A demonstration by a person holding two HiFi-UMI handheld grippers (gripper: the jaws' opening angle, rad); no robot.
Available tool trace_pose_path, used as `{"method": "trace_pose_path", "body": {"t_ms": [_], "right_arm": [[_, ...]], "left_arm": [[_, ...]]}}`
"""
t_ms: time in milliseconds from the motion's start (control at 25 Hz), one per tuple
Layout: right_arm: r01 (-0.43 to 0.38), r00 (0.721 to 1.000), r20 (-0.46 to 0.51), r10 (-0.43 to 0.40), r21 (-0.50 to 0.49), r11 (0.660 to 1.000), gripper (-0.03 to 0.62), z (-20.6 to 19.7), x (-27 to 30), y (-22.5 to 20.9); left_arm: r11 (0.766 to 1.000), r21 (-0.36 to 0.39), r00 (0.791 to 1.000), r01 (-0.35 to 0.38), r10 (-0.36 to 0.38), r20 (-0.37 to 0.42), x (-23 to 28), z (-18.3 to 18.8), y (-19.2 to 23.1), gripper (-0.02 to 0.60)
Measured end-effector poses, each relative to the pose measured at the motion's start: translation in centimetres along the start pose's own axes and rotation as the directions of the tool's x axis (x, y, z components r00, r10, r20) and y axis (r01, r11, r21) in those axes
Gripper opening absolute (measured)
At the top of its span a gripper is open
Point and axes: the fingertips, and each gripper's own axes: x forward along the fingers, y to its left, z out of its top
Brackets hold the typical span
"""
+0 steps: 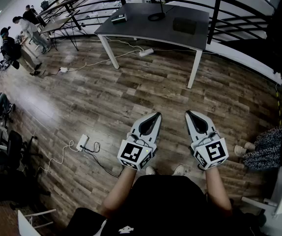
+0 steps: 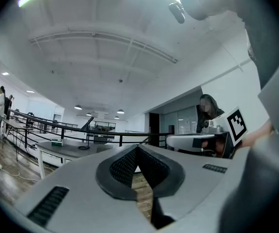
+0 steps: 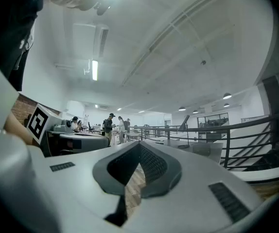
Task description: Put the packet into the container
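Left tool (image 1: 155,116) and right tool (image 1: 189,114) shut and empty above a wooden floor (image 1: 106,97)

Near, the two point level side by side, each with its jaws pressed together on nothing. A power strip (image 1: 82,141) lies on the floor to the left. Far off, a grey surface (image 1: 141,28) carries a small box (image 1: 119,18) and a dark flat thing (image 1: 184,25). Whether either is the packet or container I cannot tell.
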Motion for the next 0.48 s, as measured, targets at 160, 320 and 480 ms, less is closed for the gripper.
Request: {"method": "trace_pose_path", "body": {"t_ms": [160, 320, 480], "right_arm": [[0.002, 1.000, 0.001, -0.002, 0.003, 1.000, 0.005, 0.02, 0.05, -0.09], [0.005, 1.000, 0.000, -0.005, 0.008, 1.000, 0.003, -0.07, 0.15, 0.00], [0.008, 1.000, 0.000, -0.008, 0.010, 1.000, 0.003, -0.30, 0.08, -0.22]], "left_arm": [[1.000, 0.002, 1.000, 0.000, 0.000, 0.004, 0.20, 0.25, 0.05, -0.002], [1.000, 0.001, 1.000, 0.001, -0.001, 0.003, 0.12, 0.18, 0.18, -0.002], [1.000, 0.002, 1.000, 0.000, 0.000, 0.002, 0.25, -0.04, 0.11, -0.003]]}}
